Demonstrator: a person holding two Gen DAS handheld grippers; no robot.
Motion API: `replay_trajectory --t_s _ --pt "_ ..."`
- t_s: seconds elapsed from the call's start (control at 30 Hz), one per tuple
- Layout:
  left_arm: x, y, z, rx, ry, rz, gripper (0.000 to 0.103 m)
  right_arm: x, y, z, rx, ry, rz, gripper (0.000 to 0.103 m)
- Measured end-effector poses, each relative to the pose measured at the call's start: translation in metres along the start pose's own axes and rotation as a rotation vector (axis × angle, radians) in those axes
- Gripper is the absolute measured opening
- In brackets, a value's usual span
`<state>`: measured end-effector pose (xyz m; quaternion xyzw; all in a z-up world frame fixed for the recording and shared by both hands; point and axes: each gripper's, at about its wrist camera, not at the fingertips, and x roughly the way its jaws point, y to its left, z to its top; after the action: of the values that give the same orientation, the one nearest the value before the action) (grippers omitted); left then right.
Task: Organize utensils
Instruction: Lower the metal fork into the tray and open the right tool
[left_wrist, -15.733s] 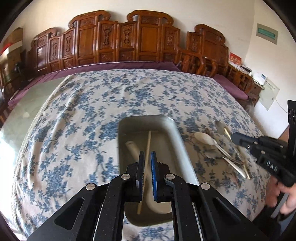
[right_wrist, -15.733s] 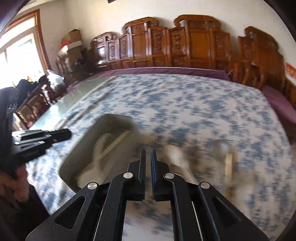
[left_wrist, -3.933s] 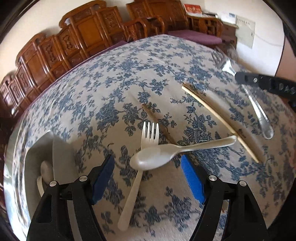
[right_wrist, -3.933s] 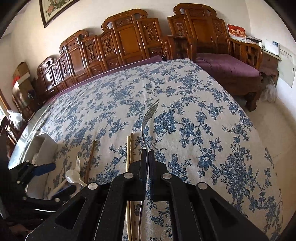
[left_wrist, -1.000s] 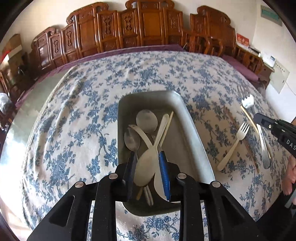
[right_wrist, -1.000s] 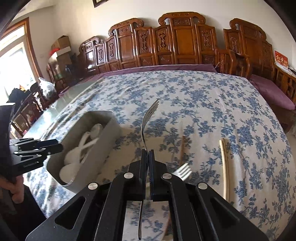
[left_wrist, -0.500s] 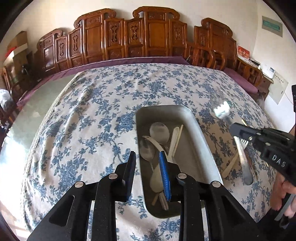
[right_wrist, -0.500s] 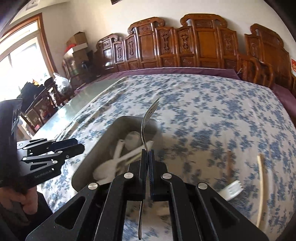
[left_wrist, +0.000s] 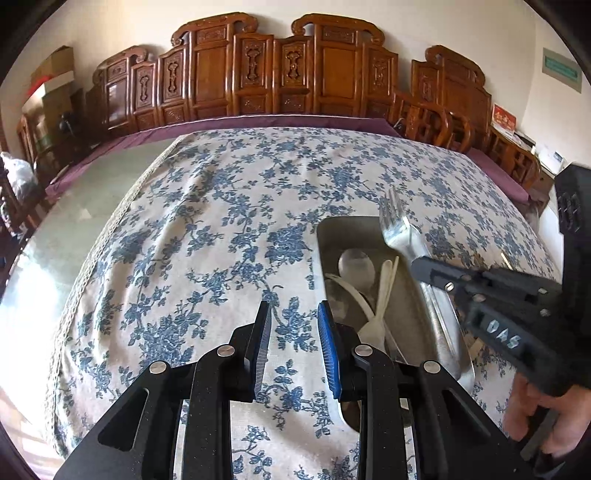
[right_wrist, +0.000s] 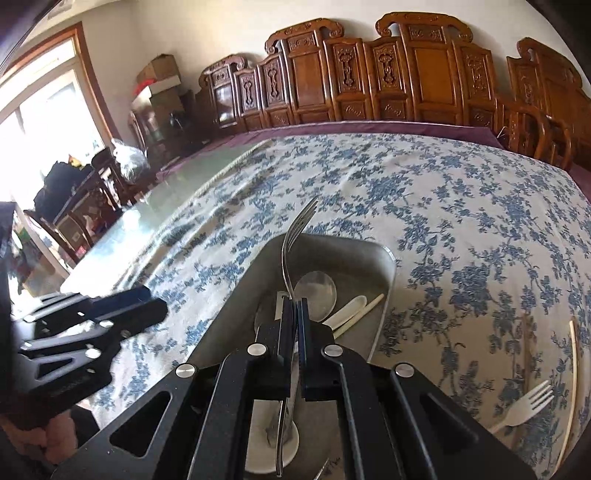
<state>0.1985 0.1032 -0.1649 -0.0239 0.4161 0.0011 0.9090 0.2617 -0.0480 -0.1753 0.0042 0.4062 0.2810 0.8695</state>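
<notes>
A grey metal tray (left_wrist: 448, 352) (right_wrist: 384, 266) on the floral tablecloth holds several spoons (left_wrist: 356, 264) (right_wrist: 316, 293) and a chopstick. My right gripper (right_wrist: 294, 306) (left_wrist: 430, 267) is shut on a metal fork (right_wrist: 291, 243) (left_wrist: 400, 230) and holds it over the tray, tines pointing away. My left gripper (left_wrist: 293, 343) is open and empty, over the cloth just left of the tray; it also shows at the left of the right wrist view (right_wrist: 122, 314).
A white plastic fork (right_wrist: 526, 408) and wooden chopsticks (right_wrist: 570, 387) lie on the cloth right of the tray. Carved wooden chairs (left_wrist: 288, 70) line the far side. Bare glass tabletop (left_wrist: 70, 229) lies left of the cloth.
My right gripper has carried the metal fork leftward over the tray. My left gripper has moved off the tray to its left, still open.
</notes>
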Motion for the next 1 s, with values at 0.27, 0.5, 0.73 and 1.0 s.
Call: replay_trajectory --t_s 0.27,0.5,0.73,1.0 --pt "-0.001 0.005 0.001 -0.012 -0.003 0.002 0.025 0.020 0.008 -0.008 -0.075 0.036 -0.100 0.004" --pt "-0.001 0.003 0.001 -0.008 -0.002 0.001 0.026 0.019 -0.003 -0.003 -0.064 0.036 -0.128 0.004" --pt "-0.002 0.002 0.001 -0.007 -0.004 -0.002 0.026 0.014 -0.010 -0.010 -0.049 0.059 -0.143 0.004" --pt "-0.002 -0.001 0.001 -0.003 -0.004 0.000 0.026 0.011 -0.003 -0.019 -0.031 0.079 -0.109 0.004"
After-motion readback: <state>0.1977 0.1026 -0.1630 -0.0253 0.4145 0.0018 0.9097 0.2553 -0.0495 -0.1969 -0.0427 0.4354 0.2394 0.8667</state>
